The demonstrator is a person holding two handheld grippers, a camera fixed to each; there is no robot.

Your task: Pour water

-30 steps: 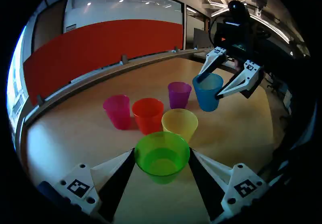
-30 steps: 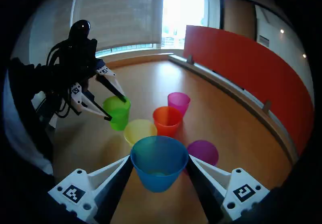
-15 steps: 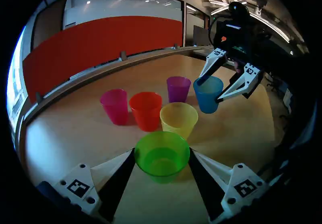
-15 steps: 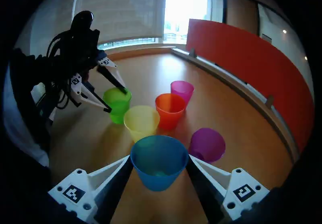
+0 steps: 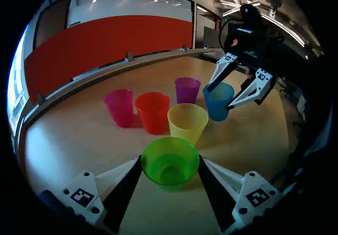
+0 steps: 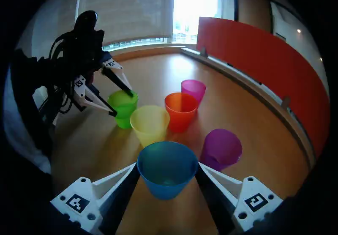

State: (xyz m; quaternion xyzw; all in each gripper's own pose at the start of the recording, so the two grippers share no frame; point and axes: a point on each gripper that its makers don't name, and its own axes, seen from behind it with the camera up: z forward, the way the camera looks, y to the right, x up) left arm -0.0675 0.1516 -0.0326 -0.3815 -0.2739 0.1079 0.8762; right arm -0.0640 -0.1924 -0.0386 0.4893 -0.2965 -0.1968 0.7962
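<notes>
Green cup point(image 5: 170, 173) stands upright, mouth up, long axis vertical, clamped between my left gripper's point(image 5: 169, 159) fingers, near and low over the wooden table point(image 5: 76, 150). Far right, my right gripper point(image 5: 219, 96) slopes down-left, pinching the upright blue cup point(image 5: 218, 106), now closer to the purple cup point(image 5: 187, 89) than a second ago. In the right gripper view, blue sits gripped and upright, near; purple has drawn nearer on the right, and the left gripper slopes down from the far left onto green, just beyond the yellow cup point(image 6: 149, 124).
</notes>
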